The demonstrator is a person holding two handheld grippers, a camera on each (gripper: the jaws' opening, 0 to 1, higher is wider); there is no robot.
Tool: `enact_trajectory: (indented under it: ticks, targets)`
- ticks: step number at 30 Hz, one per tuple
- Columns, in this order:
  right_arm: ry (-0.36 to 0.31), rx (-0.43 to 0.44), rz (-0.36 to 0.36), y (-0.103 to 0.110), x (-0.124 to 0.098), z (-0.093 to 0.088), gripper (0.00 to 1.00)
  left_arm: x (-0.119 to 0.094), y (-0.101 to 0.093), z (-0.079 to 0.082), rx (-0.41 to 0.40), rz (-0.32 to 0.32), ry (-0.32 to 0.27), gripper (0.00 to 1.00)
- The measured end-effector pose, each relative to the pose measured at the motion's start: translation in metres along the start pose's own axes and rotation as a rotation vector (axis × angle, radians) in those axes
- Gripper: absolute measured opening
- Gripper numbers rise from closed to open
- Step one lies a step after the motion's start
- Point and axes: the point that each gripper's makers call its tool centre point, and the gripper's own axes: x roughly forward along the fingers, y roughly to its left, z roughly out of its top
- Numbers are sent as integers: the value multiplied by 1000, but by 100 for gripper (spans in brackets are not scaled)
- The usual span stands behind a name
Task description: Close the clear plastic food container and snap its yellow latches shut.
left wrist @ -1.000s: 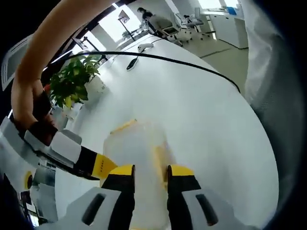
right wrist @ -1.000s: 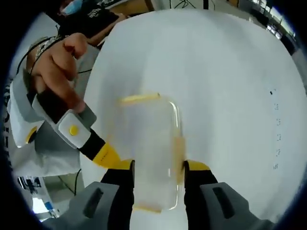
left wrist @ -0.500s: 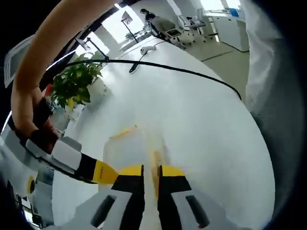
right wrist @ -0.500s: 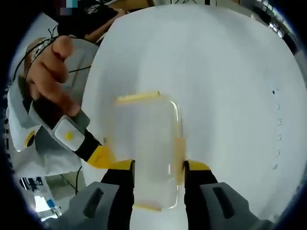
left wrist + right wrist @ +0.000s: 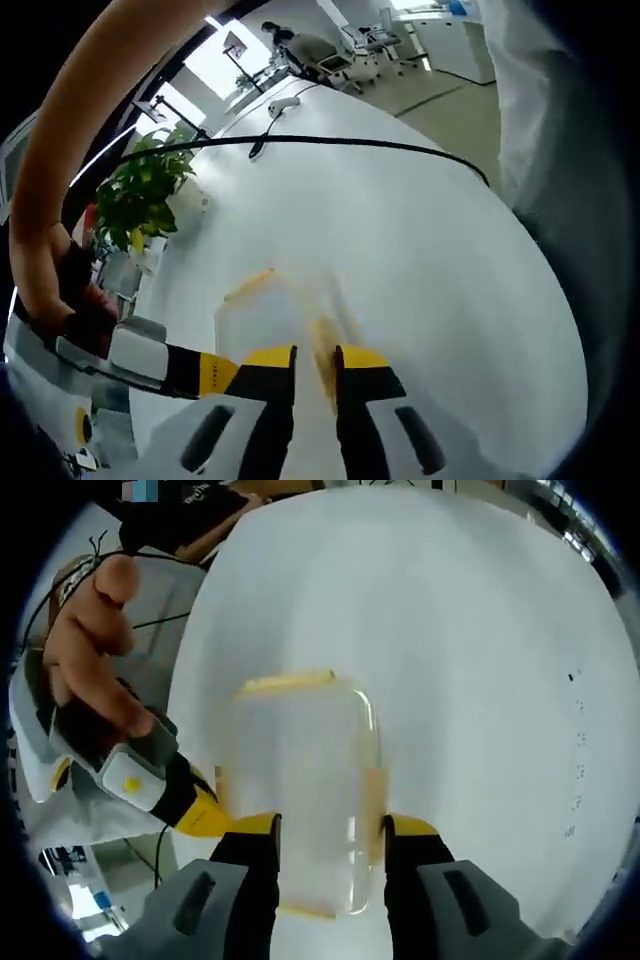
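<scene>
The clear plastic container (image 5: 300, 780) lies on the white table (image 5: 470, 660) with its lid on and yellow latches along its edges. My right gripper (image 5: 330, 830) is open, its jaws standing astride the container's near end. A yellow latch (image 5: 372, 785) shows by its right jaw. In the left gripper view, my left gripper (image 5: 315, 360) is shut on a yellow side latch (image 5: 325, 340) of the container (image 5: 265, 310). Seen from the right gripper view, the left gripper (image 5: 195, 810) touches the container's left side, held by a hand (image 5: 85, 650).
A potted plant (image 5: 140, 190) stands at the table's far left edge. A black cable (image 5: 350, 145) runs across the far part of the table (image 5: 430, 270). A small white device (image 5: 283, 102) lies beyond it. Office chairs stand in the background.
My left gripper's jaws have drawn together from wide apart onto the yellow side latch. The right gripper has stayed open astride the container.
</scene>
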Motion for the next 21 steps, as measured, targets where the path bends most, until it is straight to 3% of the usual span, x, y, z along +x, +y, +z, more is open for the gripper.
enact_trajectory:
  ticks: [4, 16, 17, 18, 21]
  targets:
    - [4, -6, 6, 2, 1, 1, 38, 1, 0, -12, -39, 4, 41, 21]
    - [27, -9, 3, 4, 2, 0, 37, 1, 1, -15, -54, 27, 49, 17]
    - [33, -9, 10, 4, 3, 0, 37, -1, 16, -24, -53, 117, 87, 15]
    - [29, -8, 8, 3, 2, 0, 37, 9, 0, -17, -64, 52, 51, 15]
    - [24, -10, 12, 1, 0, 0, 37, 12, -4, -17, -63, 53, 43, 15]
